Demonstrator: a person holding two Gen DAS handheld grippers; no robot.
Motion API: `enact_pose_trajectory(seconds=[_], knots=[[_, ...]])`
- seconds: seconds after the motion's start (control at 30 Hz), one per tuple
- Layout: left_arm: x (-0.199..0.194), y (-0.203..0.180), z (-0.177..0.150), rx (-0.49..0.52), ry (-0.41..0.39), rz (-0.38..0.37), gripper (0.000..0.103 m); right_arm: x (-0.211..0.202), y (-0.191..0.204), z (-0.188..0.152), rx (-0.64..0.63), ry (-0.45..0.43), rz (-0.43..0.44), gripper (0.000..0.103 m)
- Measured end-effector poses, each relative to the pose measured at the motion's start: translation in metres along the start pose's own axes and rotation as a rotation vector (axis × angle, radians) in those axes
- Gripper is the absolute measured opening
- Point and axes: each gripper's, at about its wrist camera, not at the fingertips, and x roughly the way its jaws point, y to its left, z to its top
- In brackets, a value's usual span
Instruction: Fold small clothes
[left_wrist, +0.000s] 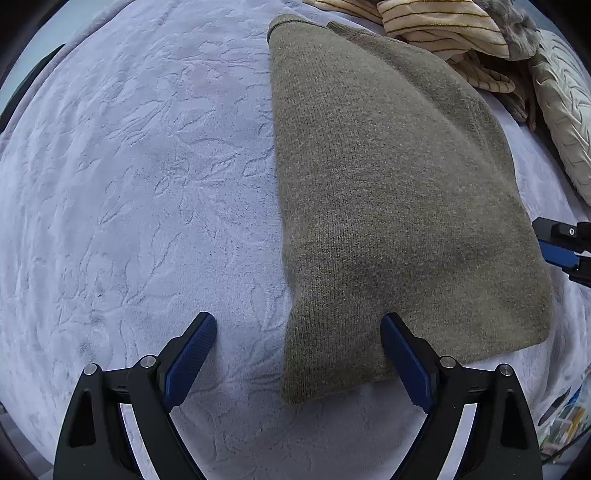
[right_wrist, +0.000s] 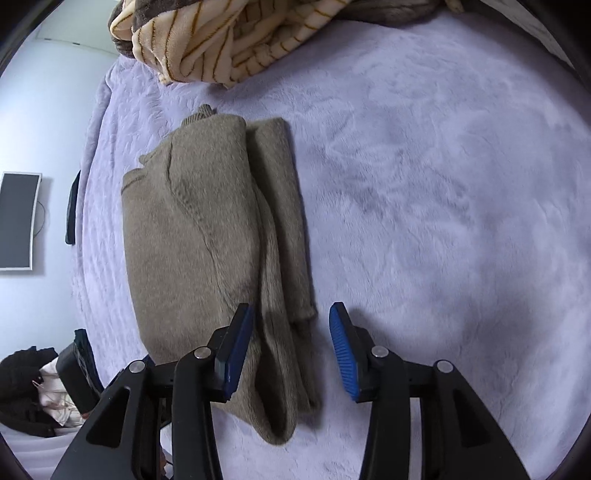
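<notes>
One garment in play: olive knit sweater (left_wrist: 399, 192), folded lengthwise into a long panel, lying flat on lavender embossed plush blanket (left_wrist: 140, 177). Sleeve or side flap laid along one long edge, visible from right wrist view as a narrower doubled strip.

Left gripper (left_wrist: 299, 354) wide apart, straddling near-left corner of sweater: one pad over the knit, other over bare blanket. Nothing clamped. Right gripper (right_wrist: 291, 347) partly apart above near end of the folded strip; pads not pressing on fabric, so no hold there either.

Handling guess: soft, light, thick knit; no stiffness, will sag and drape between two pinch points. Plush underneath likely grabs fibres, so dragging probably bunches layers. Best hold probably both near corners, pinching all stacked layers together, then lifting evenly toward far hem.

Unclear: layer count inside fold, hidden. Far collar end small, ribbing barely readable. Striped cream fleece (right_wrist: 207, 40) and quilted pillow (left_wrist: 565, 122) cut off at frame edge. Right gripper only a sliver in left wrist view. Whether pads touch fabric hard to tell.
</notes>
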Motion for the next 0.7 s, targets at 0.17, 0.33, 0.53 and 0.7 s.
enact_pose_trajectory(seconds=[0.17, 0.33, 0.53, 0.7], knots=[[0.007, 0.001, 0.003, 0.006, 0.004, 0.002, 0.092, 0.0, -0.003, -0.003, 0.012, 0.01, 0.018, 0.052], [0.014, 0.003, 0.007, -0.013, 0.026, 0.004, 0.097, 0.001, -0.004, -0.001, 0.006, 0.014, 0.028, 0.058], [0.003, 0.022, 0.015, -0.091, 0.018, -0.11, 0.097, 0.004, -0.002, 0.004, -0.004, 0.014, 0.034, 0.068], [-0.008, 0.038, 0.032, -0.127, -0.003, -0.197, 0.097, 0.001, -0.003, 0.011, -0.017, 0.001, 0.055, 0.075]])
